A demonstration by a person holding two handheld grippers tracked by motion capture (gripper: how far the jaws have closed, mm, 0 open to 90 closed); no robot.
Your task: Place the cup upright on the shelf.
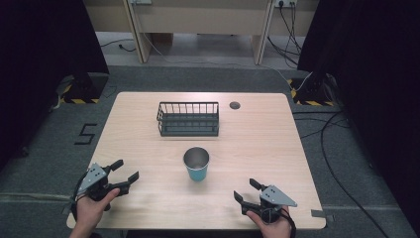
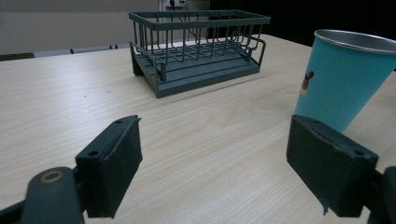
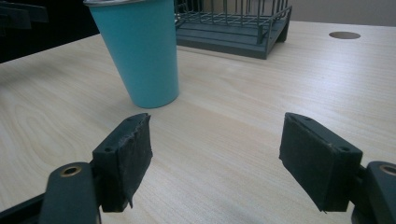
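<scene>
a: where is the cup [image 1: 197, 164]?
b: upright, mid-table, near side of the rack [image 1: 188, 118].
a: claws?
b: left claw [image 1: 124, 173] and right claw [image 1: 246, 192] both spread, empty; about equally near.

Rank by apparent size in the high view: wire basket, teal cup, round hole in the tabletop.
Largest to smallest, as they look:
1. wire basket, by far the widest
2. teal cup, clearly smaller than the basket
3. round hole, smallest

The hole lies farthest from the camera, but the gap is too big to change the order.
</scene>
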